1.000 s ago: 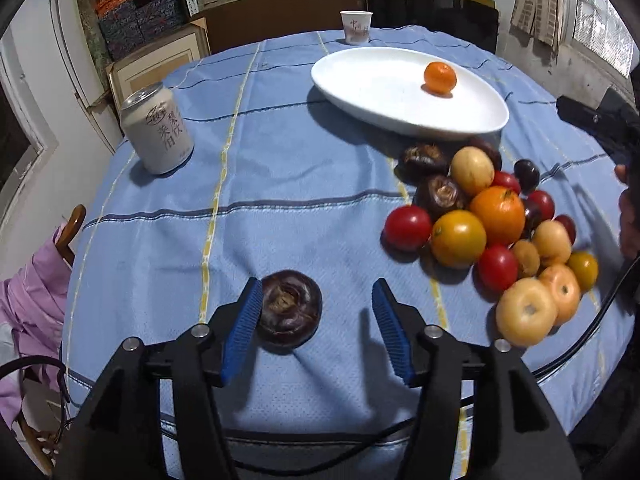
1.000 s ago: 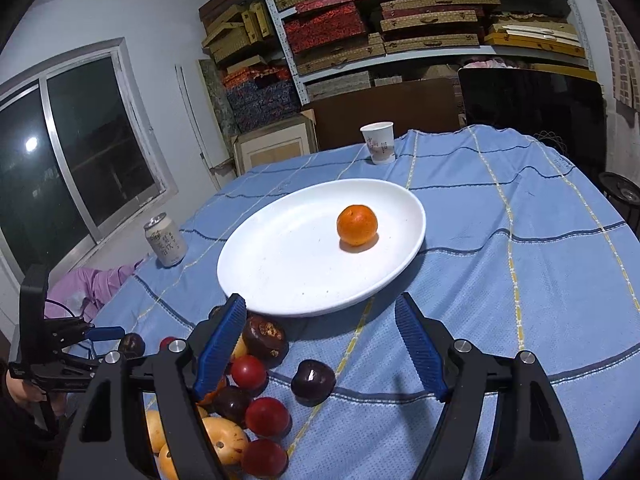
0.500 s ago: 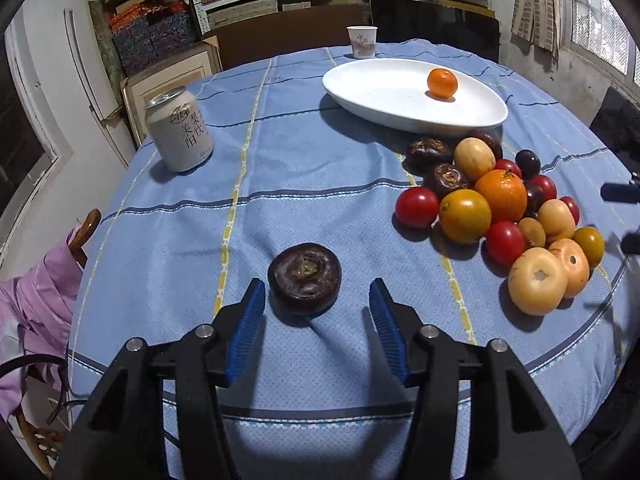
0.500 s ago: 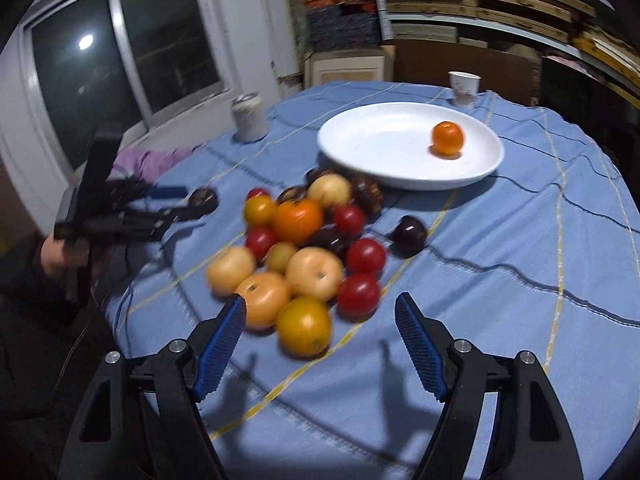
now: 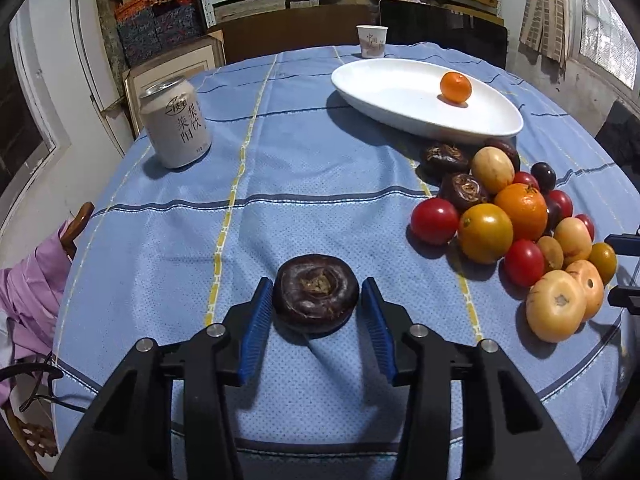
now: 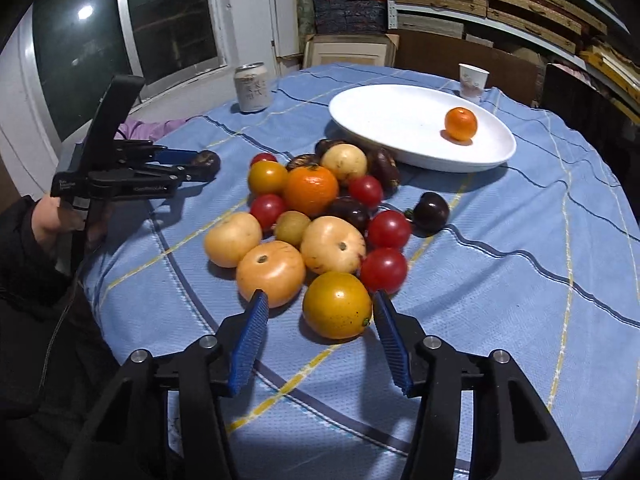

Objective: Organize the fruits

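A flat dark brown fruit (image 5: 316,298) lies on the blue tablecloth (image 5: 280,184) between the blue pads of my left gripper (image 5: 316,283). Its jaws are closing, with the pads close beside the fruit and a slim gap on the right. In the right wrist view, my right gripper (image 6: 319,294) straddles a yellow-orange tomato (image 6: 337,306) at the near edge of the fruit pile (image 6: 312,190). Those jaws are closing too, with a clear gap on the left side. A white plate (image 6: 392,120) beyond the pile holds one small orange (image 6: 461,124). The left gripper (image 6: 188,164) shows at the left with the dark fruit at its tips.
A drink can (image 5: 176,124) stands at the left of the table and a paper cup (image 5: 372,42) behind the plate (image 5: 384,92). The fruit pile (image 5: 520,208) lies to the right. Pink cloth (image 5: 32,292) hangs off the left edge. A dark sleeve (image 6: 36,280) holds the left gripper.
The left jaws narrowed and now have the dark fruit between them instead of beside the left finger. The right gripper swung from above the plate to the pile's near edge, and its jaws narrowed around the yellow-orange tomato.
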### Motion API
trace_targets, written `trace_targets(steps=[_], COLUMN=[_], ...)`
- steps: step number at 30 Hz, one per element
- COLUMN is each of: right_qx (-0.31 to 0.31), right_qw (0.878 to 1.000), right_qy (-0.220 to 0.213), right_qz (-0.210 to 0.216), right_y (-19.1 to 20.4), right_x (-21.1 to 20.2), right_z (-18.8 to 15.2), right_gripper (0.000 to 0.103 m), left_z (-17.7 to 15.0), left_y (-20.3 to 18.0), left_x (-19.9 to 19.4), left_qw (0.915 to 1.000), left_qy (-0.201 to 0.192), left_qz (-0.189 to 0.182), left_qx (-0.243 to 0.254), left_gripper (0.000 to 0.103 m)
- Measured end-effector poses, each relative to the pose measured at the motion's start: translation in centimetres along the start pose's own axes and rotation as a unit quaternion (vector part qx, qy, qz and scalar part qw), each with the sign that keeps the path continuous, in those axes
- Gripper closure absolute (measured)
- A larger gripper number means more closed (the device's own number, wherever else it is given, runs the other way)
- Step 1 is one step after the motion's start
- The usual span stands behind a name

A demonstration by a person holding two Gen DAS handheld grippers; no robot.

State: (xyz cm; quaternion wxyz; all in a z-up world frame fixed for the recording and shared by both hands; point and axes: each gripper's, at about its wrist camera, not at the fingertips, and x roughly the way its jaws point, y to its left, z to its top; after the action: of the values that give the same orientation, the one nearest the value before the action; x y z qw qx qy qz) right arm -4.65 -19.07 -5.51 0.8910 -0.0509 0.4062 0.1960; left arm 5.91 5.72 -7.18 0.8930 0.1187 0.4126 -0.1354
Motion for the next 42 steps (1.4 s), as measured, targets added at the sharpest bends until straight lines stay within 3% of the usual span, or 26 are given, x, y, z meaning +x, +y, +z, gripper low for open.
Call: trace_targets(steps=[2,4,11,15,23,31,33,34,38,42], right_qx=[0.003,0.004,0.02,0.025,0.036,0.051,0.055,0.059,0.058,0.067], right_qw=[1.0,1.0,1.0,0.999,0.996,0.994,0.993,0.992,0.991,0.992], right_qy=[0.004,0.001,-0.003,-0.026,-0.07,-0.059,-0.065,-0.071,-0.08,-0.081], right_qz=[-0.007,-0.019,0.0,0.01,-0.034,-0.077,-0.081,-0.087,-0.086,-0.073], right_y=[-0.1,-0.3,-1.0,-1.6,-6.5,-10.8,-11.1,-11.3,-10.9,-10.1], right_x=[0.4,0.6,0.2,-1.2,-1.0,4.5,5.0,5.0,3.9,2.0], right_z=[0.0,0.0,0.3,1.5,9.4,14.6,14.8,14.9,14.2,12.2], right_gripper=[0.049,0.065,0.066,0.066,0.066,0.065,0.049,0.047,0.046,0.046], left_z=[0.1,0.1,0.0,1.5,10.4,17.6,18.4,18.6,18.2,15.8], left_y=[-0.2,-0.2,0.0,-0.9,-5.5,-8.5,-8.8,-8.8,-7.5,-6.6], left_x=[0.3,0.0,-1.3,-3.7,-2.6,4.3,5.5,5.7,4.7,2.3], left_qw=[1.0,1.0,0.9997,0.9986,0.9947,0.9954,0.9963,0.9967,0.9966,0.9961], left_qy=[0.005,-0.001,-0.009,-0.035,-0.069,-0.039,-0.032,-0.031,-0.049,-0.056], left_qz=[0.0,0.001,-0.021,-0.039,-0.057,-0.077,-0.07,-0.067,-0.065,-0.067], left_qx=[0.003,0.005,-0.006,0.005,0.05,0.042,0.039,0.034,0.01,0.014], left_gripper=[0.058,0.061,0.061,0.061,0.061,0.06,0.056,0.048,0.027,0.027])
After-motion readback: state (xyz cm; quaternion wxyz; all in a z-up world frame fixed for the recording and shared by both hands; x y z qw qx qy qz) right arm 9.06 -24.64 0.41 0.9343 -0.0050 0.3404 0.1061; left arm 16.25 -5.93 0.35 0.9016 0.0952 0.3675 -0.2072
